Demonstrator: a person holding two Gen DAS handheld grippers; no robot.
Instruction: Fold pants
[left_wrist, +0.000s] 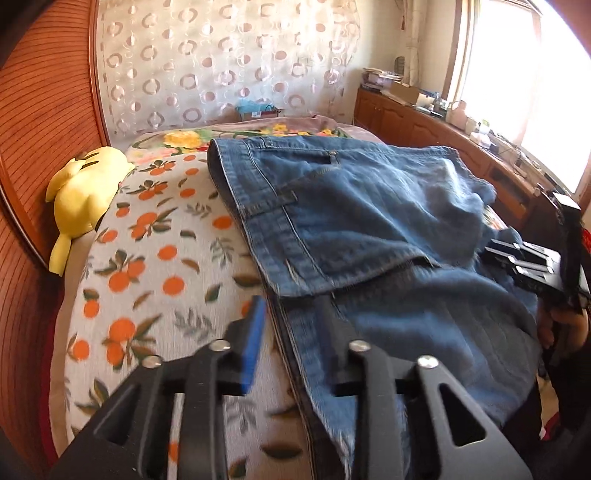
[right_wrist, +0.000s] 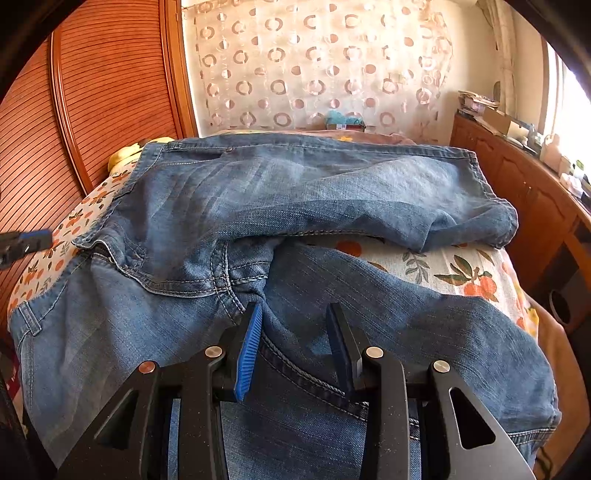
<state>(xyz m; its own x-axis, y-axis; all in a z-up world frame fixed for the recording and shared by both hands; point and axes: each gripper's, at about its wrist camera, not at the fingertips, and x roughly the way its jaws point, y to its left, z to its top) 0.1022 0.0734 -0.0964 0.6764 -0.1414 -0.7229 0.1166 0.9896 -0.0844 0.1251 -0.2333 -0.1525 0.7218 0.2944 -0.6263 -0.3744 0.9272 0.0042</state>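
Your pants (right_wrist: 258, 206) lie spread across the bed (right_wrist: 443, 266), with the waistband toward its left edge and one leg folded back along the far side. A plush toy (left_wrist: 79, 195) sits at the bed's far left corner, against the headboard (left_wrist: 44, 122). A cabinet (right_wrist: 517, 184) runs along the bed's right edge, below the window (left_wrist: 524, 85).

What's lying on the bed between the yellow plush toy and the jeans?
Only bare bedspread with the orange-fruit print, seen in the left wrist view. Nothing else sits between the yellow plush toy and the jeans.
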